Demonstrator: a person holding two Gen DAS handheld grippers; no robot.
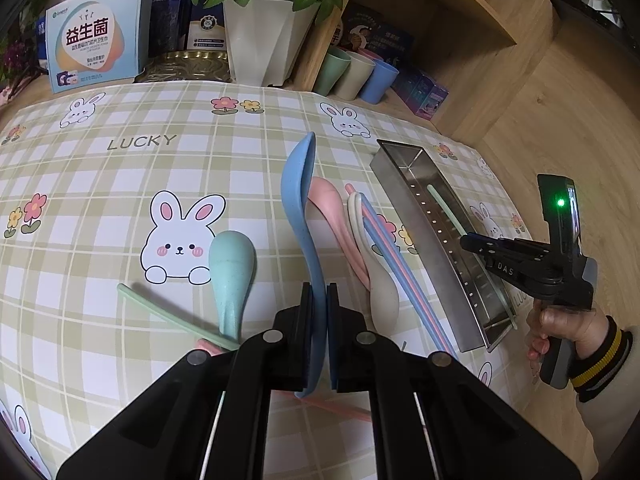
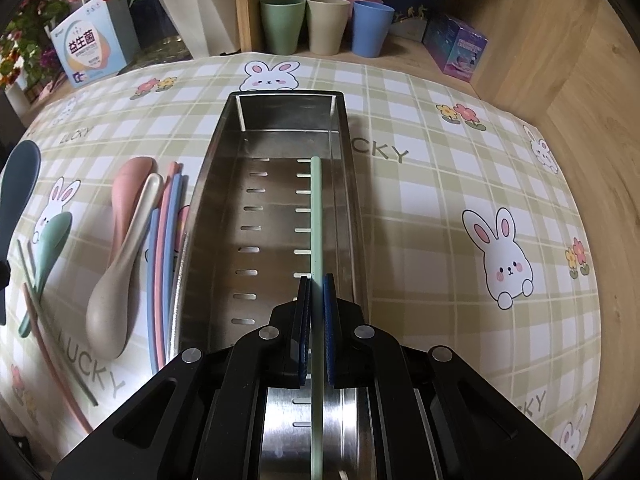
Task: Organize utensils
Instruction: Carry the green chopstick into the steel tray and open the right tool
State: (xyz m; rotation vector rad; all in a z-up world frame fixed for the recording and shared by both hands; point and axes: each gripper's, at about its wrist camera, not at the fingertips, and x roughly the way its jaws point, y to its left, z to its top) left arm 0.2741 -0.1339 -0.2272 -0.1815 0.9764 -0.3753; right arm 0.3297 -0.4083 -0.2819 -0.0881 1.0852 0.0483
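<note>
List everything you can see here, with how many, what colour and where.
Metal tray: one, steel, on the cloth.
Spoons: four; blue spoon in left tongs, pink spoon, beige spoon and green spoon on the cloth.
Chopsticks: green chopstick in right tongs over the tray; blue, pink and green ones loose beside the spoons.
Cups: four, green, beige, pink, blue, back shelf.
Flowerpot: one, white, back.
Left tongs, right tongs: black.

Blue spoon (image 1: 298, 200) tilted; green chopstick (image 2: 316, 216) lengthwise in steel tray (image 2: 208, 184)
</note>
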